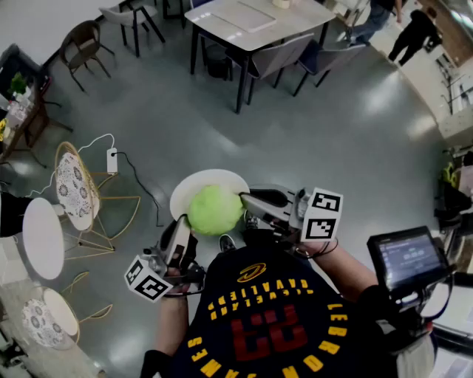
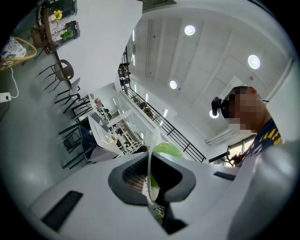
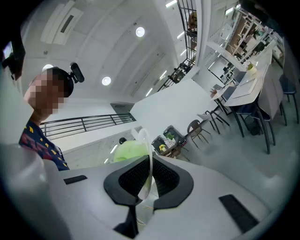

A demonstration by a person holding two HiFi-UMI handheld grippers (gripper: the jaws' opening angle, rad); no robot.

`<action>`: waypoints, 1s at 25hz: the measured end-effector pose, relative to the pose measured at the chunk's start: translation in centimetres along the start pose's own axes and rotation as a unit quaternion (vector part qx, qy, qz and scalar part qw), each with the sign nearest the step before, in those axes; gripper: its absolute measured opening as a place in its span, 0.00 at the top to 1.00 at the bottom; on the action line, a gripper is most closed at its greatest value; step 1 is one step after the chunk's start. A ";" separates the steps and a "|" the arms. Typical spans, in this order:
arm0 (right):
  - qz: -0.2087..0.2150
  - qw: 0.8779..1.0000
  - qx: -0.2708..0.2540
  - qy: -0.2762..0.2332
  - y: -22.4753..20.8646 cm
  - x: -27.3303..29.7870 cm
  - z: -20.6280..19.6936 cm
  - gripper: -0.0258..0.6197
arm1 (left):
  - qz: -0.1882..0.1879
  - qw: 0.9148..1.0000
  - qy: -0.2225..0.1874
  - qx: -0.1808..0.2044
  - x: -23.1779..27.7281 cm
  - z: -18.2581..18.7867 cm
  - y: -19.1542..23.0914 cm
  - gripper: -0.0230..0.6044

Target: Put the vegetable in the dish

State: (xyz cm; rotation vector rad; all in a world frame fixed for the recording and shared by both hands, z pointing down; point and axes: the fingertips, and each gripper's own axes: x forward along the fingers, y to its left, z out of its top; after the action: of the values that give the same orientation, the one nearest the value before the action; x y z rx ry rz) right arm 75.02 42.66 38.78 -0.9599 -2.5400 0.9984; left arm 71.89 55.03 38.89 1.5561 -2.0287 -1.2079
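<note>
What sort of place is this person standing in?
Probably a café or canteen in a big public building: a long dining table with grey chairs, small round tables beside wire chairs, and a railed upper gallery.

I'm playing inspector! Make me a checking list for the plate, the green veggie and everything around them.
Surface: no table under the job; the grey floor lies below.
Job's things: green vegetable sits on the white plate, which is held in the air.
Clutter: nothing seen.
Grippers: left hand-held gripper is shut on the plate's rim; right hand-held gripper is shut on the rim at the other side.
Cables: white cable runs to a charger on the floor; a dark cable trails from there toward the person.
Surroundings: dining table with chairs, wire chairs, people far off.
</note>
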 end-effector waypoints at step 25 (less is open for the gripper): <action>-0.010 0.998 0.068 -0.012 -6.8 1.3 3.3 0.92 | 0.044 0.999 0.017 -0.022 5.9 1.2 4.5 0.94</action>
State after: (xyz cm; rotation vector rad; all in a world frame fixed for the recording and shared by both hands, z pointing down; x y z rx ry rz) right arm 69.28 38.15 40.97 -0.8866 -2.4598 1.1664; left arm 66.04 50.46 40.26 1.4425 -2.0129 -1.1767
